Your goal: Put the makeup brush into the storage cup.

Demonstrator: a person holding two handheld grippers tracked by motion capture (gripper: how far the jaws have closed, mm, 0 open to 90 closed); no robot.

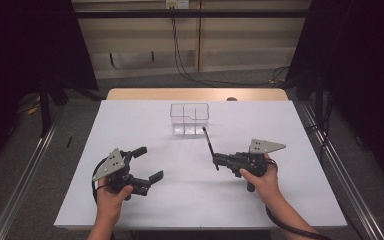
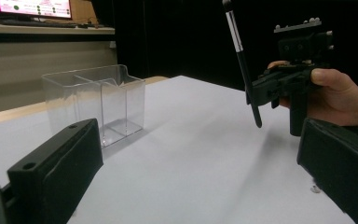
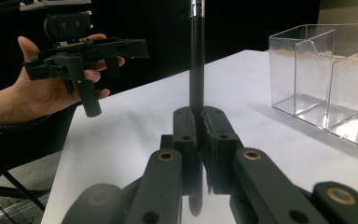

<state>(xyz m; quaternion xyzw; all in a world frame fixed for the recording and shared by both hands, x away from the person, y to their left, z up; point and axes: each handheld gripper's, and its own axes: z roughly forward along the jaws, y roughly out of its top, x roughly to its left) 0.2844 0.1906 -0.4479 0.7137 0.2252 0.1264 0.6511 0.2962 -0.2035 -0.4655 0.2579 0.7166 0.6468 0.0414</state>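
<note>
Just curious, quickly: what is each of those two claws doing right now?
Left gripper: open, holding nothing.
Right gripper: closed on a black pen.

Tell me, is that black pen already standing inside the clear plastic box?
No, the black pen is clamped between the jaws of the right gripper, above the white table and well apart from the clear box.

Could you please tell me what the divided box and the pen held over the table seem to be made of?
The divided box looks like clear, glossy hard plastic or acrylic: the table shows through its walls and its edges glint. The pen, clamped in the right hand-held gripper, looks like smooth black plastic with a shiny, perhaps metal, band.
</note>
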